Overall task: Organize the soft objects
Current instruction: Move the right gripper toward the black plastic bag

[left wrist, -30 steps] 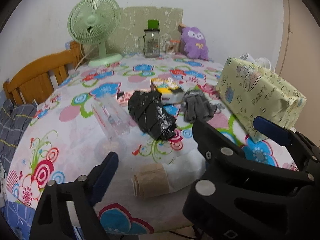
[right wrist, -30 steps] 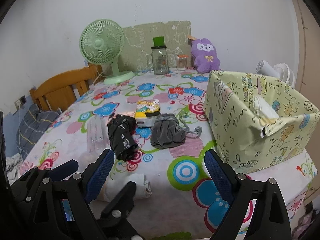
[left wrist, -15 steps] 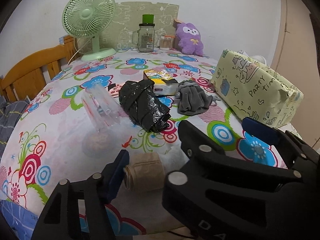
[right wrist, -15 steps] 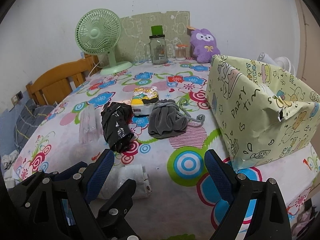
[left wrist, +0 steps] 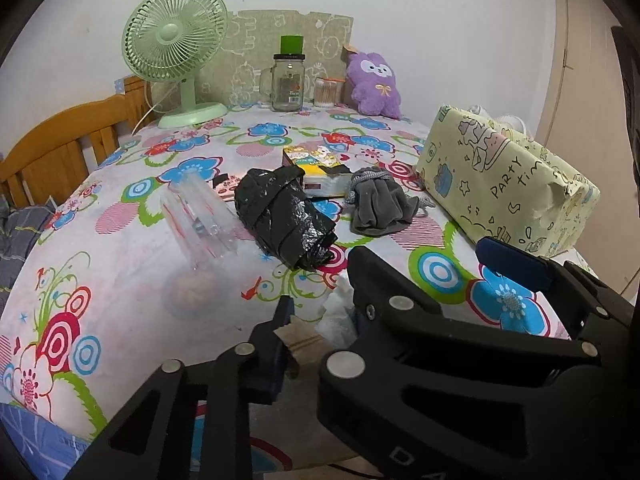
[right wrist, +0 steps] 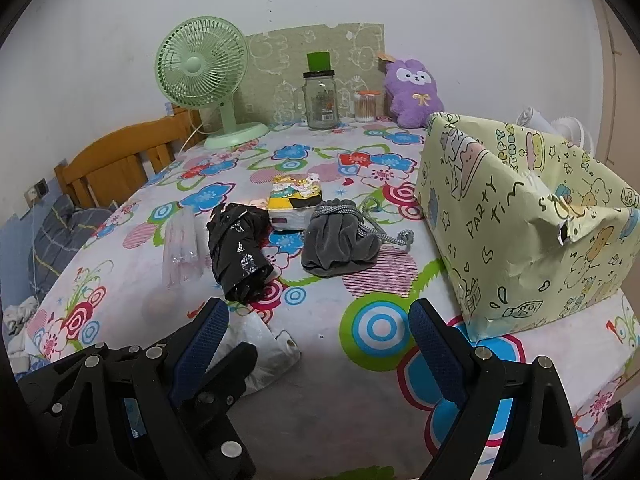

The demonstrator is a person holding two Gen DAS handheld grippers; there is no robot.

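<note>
On a floral tablecloth, the left gripper sits low at the near edge, its fingers closed in on a beige roll wrapped in thin white plastic, which lies just inside the table's front rim; in the right wrist view the same bundle shows beside the left tool's black frame. The right gripper hovers with its blue-padded fingers spread wide over bare cloth, holding nothing. Farther in, a crumpled black bag, a grey drawstring pouch and a yellow tissue pack cluster mid-table, touching or nearly so, with a clear plastic sleeve to their left. A yellow-green "party time" box fills the right side, its corner torn, leaving an open strip of cloth between it and the pouch. A green fan, glass jar and purple plush line the far edge by the wall.
</note>
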